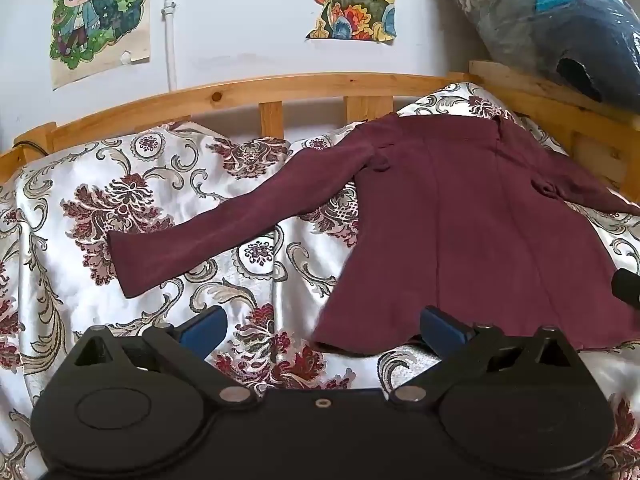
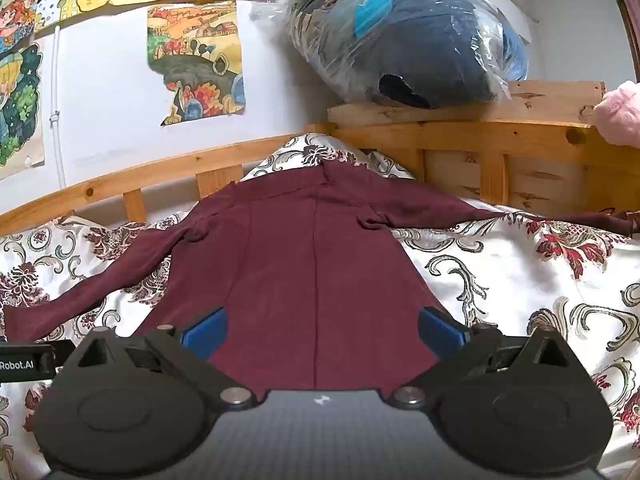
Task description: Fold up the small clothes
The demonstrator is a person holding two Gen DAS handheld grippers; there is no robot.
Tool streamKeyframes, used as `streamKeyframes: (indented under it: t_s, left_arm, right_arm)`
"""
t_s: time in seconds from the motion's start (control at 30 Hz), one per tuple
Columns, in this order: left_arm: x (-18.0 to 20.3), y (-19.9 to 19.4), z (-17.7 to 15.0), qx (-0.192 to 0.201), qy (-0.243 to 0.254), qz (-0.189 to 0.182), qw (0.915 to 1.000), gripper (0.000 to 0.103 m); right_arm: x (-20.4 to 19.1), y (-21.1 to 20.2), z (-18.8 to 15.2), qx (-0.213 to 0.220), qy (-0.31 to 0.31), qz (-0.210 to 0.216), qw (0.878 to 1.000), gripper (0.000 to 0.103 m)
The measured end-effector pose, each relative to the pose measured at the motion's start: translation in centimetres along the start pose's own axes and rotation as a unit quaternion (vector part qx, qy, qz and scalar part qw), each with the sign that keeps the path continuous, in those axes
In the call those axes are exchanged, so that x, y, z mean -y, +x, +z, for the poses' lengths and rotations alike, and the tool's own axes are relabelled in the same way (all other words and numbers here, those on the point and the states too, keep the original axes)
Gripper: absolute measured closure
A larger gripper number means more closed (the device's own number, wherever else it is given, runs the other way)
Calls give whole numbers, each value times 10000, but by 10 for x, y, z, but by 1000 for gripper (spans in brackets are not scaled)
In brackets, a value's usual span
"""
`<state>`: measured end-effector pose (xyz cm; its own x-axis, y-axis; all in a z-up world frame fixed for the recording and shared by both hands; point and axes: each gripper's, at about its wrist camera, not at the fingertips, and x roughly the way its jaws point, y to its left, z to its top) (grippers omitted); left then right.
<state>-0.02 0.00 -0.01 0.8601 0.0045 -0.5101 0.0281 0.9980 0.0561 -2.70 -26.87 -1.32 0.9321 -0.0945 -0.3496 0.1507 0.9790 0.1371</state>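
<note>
Maroon top (image 2: 312,264) lies spread flat on the patterned bedspread (image 2: 520,280), sleeves out; left tool (image 1: 322,326) and right tool (image 2: 322,330) both gape wide, grasping nothing

The only readable lettering is "Robot.AI", printed in white on a black flat bar (image 2: 26,362) that enters at the left edge of the right wrist view; its first letters may be cut off by the picture's edge. Nothing legible appears in the left wrist view.
</note>
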Motion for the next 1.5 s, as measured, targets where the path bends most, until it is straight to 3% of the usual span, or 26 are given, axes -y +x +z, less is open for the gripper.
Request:
streamKeyframes:
  t_s: [1.5]
  left_arm:
    - [-1,1,-1,-39,-61,-31,10000,1]
  right_arm:
    - [-2,1,-2,-17,26,-15,10000,0]
